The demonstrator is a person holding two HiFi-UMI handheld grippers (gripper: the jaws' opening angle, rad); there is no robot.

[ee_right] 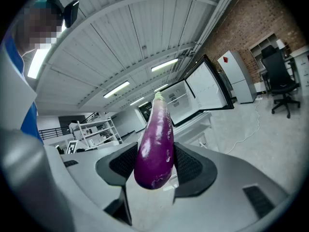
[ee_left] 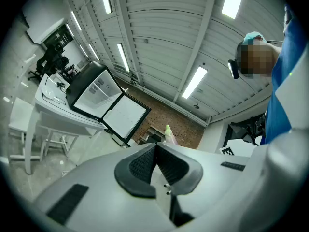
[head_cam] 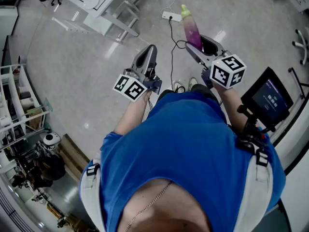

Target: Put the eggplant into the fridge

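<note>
Fridge point(ee_right: 179, 99) sits on a table w/ door open, well apart from both grippers, shelves prob. free but too small to tell. Pickup done; carry + placing left. Right gripper point(head_cam: 203, 46) pinches eggplant point(ee_right: 155, 144). Left gripper point(ee_left: 155, 161) pressed together, empty.

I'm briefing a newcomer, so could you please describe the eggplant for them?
Find the blue-shirted person and follow their right arm to the right gripper. Between its jaws sits the eggplant: long, glossy purple, green-tipped, whereas the left gripper holds nothing.
</note>
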